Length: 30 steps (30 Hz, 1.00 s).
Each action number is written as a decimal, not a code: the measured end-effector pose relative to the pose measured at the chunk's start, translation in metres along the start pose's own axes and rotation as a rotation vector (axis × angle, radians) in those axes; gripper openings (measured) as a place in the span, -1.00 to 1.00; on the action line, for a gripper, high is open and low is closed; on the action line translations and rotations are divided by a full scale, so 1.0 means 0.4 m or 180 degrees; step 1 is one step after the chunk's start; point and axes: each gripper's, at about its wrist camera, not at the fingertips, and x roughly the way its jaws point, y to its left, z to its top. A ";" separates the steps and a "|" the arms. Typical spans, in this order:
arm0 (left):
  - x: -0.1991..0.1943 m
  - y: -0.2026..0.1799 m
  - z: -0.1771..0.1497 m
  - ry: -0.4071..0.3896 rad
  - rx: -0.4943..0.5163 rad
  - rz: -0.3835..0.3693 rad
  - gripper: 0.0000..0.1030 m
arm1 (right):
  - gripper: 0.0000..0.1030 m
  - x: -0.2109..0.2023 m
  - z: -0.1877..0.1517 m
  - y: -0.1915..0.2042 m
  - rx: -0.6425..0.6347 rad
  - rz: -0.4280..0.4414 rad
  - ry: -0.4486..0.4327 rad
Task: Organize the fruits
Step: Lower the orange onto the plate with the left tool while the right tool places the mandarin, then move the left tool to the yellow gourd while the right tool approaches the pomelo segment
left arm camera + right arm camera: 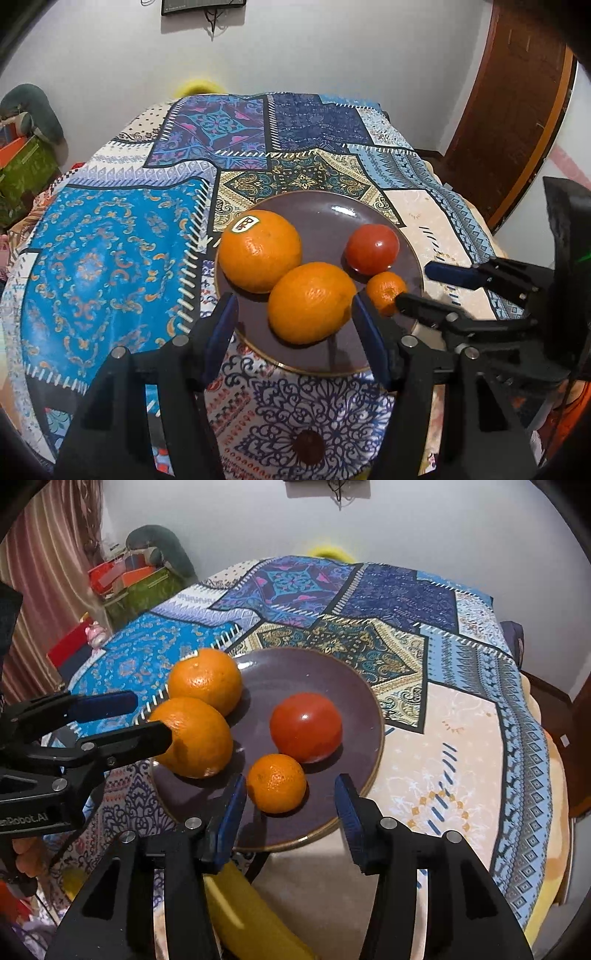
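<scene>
- plate on tablecloth, holds four fruits
- two oranges touching, on plate's left
- tomato right of them
- mandarin just before tomato, near front rim
- banana on cloth, before plate
</scene>
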 end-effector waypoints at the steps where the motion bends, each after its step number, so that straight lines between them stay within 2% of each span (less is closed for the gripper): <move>1: -0.007 0.001 -0.003 0.0000 0.0002 0.0004 0.23 | -0.10 -0.014 -0.002 -0.001 0.0019 -0.0003 -0.0027; 10: -0.096 0.004 -0.040 -0.0050 0.0027 0.0042 0.24 | -0.10 -0.119 -0.031 0.016 0.0039 -0.0030 -0.0184; 20: -0.197 -0.010 -0.097 -0.0095 0.0106 0.0061 0.31 | -0.10 -0.189 -0.098 0.058 -0.0004 -0.0088 -0.0166; 27: -0.255 -0.004 -0.135 -0.0131 0.0112 0.0121 0.60 | -0.10 -0.210 -0.154 0.085 -0.0025 -0.0054 -0.0082; 30: -0.263 -0.002 -0.156 -0.0093 0.0100 0.0129 0.61 | -0.10 -0.207 -0.180 0.093 -0.0019 -0.0038 -0.0020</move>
